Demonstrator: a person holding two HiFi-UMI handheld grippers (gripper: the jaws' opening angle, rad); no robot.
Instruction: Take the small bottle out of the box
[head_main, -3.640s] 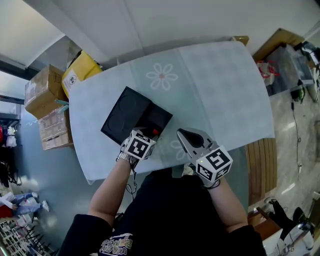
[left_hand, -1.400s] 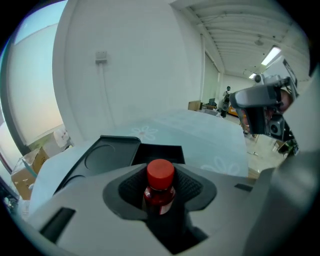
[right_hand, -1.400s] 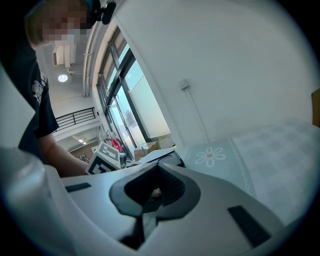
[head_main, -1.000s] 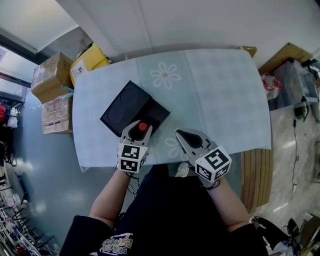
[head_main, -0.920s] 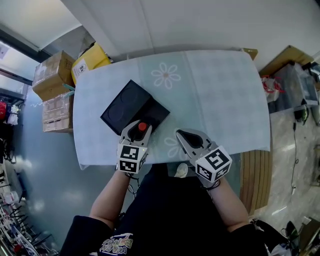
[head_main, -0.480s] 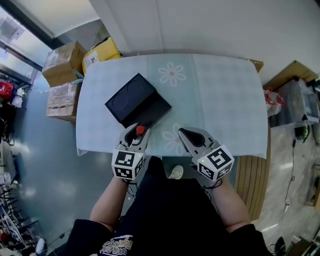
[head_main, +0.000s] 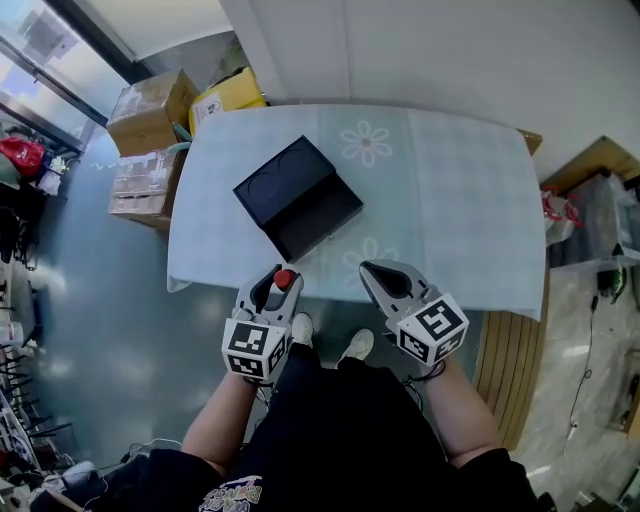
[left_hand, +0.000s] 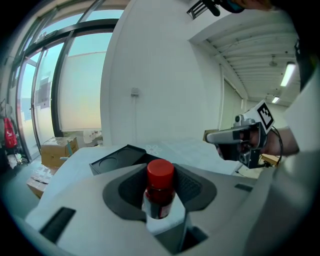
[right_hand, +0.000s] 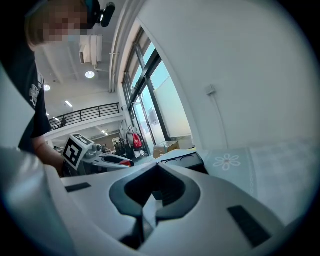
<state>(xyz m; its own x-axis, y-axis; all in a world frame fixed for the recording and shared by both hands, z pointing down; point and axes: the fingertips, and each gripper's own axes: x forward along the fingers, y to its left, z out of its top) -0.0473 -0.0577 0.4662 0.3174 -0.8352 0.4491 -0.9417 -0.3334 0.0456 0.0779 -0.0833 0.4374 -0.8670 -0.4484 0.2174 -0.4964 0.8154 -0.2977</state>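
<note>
The open black box (head_main: 298, 198) lies on the table (head_main: 450, 190), ahead of both sets of jaws and well apart from them. The left gripper (head_main: 272, 283) has its jaws clenched, fairly wide, on the small bottle (left_hand: 160, 192), which stands upright between the pads with its red cap above them. The bottle looks light, rigid and smooth, probably slippery glass, so a grip on the body below the cap suits it. The right gripper (head_main: 380, 278) has its jaws pressed together on nothing.
</note>
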